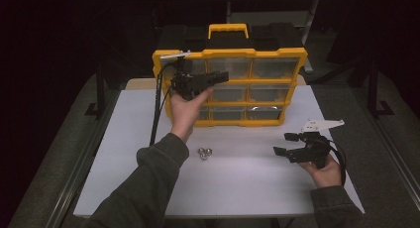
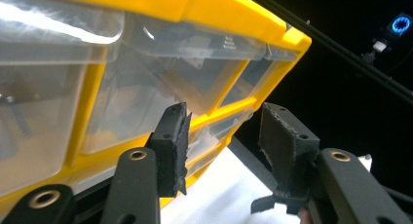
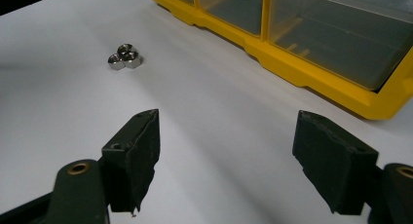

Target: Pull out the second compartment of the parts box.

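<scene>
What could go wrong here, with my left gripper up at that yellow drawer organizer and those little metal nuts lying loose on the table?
1. The left gripper is held against the upright yellow organizer with clear plastic drawers; a push or a hard tug could tip or slide it.
2. The three small silver hex nuts lie loose on the white table, close to the left sleeve, which could knock them away.

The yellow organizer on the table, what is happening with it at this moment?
A person holds a gripper in each hand at a white table. The left gripper is raised in front of the yellow drawer organizer, near its upper drawers, jaws apart with nothing between them. The right gripper rests low over the table, jaws wide open and empty. Three metal nuts lie together on the table, untouched.
</scene>
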Tool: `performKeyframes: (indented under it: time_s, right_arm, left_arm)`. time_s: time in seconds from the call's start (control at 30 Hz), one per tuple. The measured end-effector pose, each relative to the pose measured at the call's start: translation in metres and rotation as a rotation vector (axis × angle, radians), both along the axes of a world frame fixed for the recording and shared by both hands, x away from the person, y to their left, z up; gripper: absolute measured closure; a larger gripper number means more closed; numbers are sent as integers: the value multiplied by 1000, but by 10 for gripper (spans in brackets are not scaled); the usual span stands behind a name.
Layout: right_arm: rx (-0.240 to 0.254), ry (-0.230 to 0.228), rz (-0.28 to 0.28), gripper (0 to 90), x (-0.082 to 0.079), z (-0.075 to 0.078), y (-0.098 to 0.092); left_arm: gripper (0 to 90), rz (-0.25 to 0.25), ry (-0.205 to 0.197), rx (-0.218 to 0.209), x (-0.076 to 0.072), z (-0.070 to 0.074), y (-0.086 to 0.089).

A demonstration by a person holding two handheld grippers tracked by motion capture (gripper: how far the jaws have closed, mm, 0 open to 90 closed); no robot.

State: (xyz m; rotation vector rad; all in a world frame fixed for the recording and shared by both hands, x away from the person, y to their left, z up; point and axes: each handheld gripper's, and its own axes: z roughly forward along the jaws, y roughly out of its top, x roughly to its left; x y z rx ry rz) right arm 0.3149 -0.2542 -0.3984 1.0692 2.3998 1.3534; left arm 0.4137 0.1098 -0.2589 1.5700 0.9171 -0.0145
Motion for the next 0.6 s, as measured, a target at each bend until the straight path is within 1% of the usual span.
performKeyframes:
  time_s: [0.07,0.1,0.13,0.2,0.23,0.33,0.43,0.47,0.5,0.57,0.6]
  right_arm:
    - [3,-3,0,244,0,0,-1]
    - [6,-8,0,244,0,0,-2]
    - [9,-13,3,247,0,1,-2]
    - [8,-17,5,256,-1,1,-2]
    - [9,-16,5,262,-1,1,-2]
    - [16,-23,4,265,-1,3,-3]
    - [19,-33,0,264,-2,4,-3]
    - [20,-33,2,264,-2,4,-2]
    - [16,-34,1,264,-2,4,-2]
    - [21,-36,-2,264,-2,5,-2]
    - [23,-39,-2,265,-2,5,-2]
  left_arm:
    - [556,17,6,-19,2,1,-2]
    - [561,27,13,-37,3,1,-4]
    - [567,28,10,-41,4,2,-4]
    - [582,44,13,-71,5,4,-6]
    - [601,48,11,-80,6,4,-6]
    - [628,69,2,-79,6,5,-7]
    - [655,80,23,-117,10,4,-7]
    - [662,76,28,-116,11,3,-7]
    - [674,76,36,-129,12,2,-8]
    - [689,76,36,-134,13,3,-9]
    - [697,80,36,-143,12,3,-11]
